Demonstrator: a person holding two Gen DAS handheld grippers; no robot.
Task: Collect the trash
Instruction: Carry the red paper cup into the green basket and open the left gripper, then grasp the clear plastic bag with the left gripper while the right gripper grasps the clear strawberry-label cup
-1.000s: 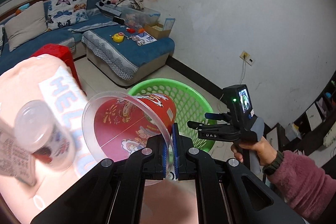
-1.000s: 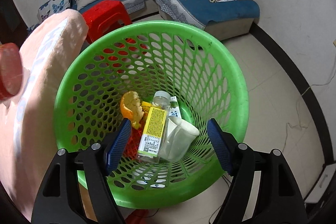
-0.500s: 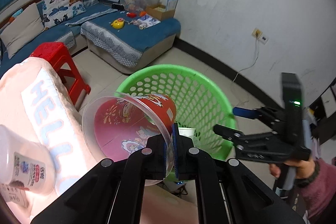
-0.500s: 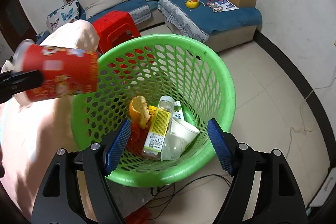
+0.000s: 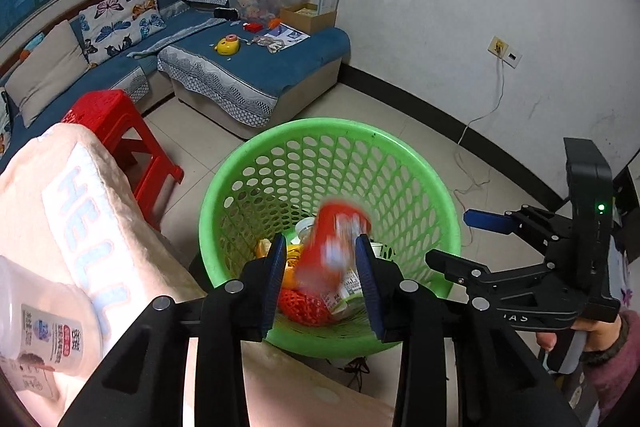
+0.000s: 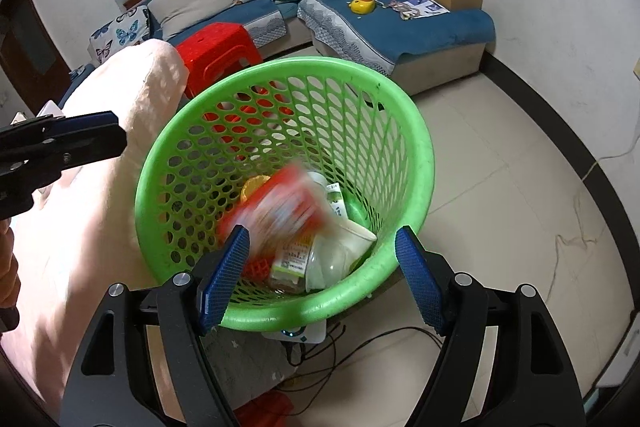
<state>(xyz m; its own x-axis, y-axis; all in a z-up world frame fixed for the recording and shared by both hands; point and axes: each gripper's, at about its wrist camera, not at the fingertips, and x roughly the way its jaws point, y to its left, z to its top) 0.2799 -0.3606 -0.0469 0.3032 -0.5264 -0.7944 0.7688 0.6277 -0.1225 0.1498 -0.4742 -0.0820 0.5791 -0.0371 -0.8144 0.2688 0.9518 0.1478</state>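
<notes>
The red instant-noodle cup (image 5: 334, 251), motion-blurred, is inside the green basket (image 5: 404, 147), beyond the left gripper (image 5: 320, 281), whose fingers stand apart, touching nothing. The right gripper (image 6: 322, 277) likewise gapes, empty, above the basket rim.

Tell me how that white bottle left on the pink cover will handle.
The white bottle looks like thin translucent plastic, so probably light and squeezable. Its round, smooth body may slip or roll. Standing on the soft pink cover, it could tip easily.

My red printed cup (image 5: 334, 251) is motion-blurred inside the green perforated plastic basket (image 5: 280, 143), hiding litter beneath it; its print is unreadable.
</notes>
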